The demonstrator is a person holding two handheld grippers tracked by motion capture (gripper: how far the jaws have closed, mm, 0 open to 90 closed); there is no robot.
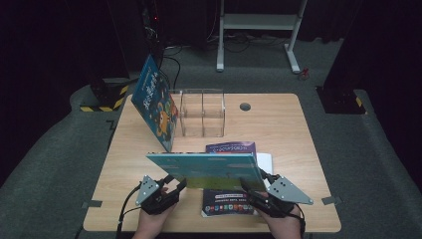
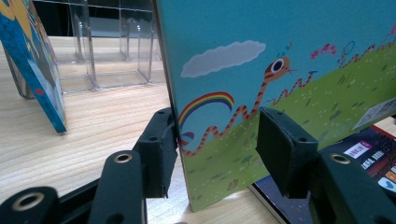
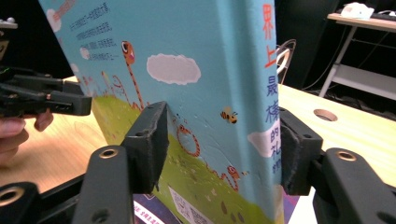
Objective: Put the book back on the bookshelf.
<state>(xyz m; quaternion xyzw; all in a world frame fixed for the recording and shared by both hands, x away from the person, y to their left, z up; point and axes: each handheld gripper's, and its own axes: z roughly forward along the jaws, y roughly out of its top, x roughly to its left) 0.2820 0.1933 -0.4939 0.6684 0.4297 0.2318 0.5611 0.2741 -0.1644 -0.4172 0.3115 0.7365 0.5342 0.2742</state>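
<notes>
A teal picture book with a snake and a rainbow on it stands tilted on its lower edge near the table's front. My right gripper is at its lower right corner. In the right gripper view my right gripper is shut on the teal book near the spine. My left gripper is at the lower left corner. In the left gripper view my left gripper is open. One jaw rests against the edge of the teal book and the other stands in front of the cover.
A blue book leans against a clear acrylic organiser at the back of the wooden table. Under the teal book lie a dark booklet, a purple book and white sheets. A round cable hole lies behind.
</notes>
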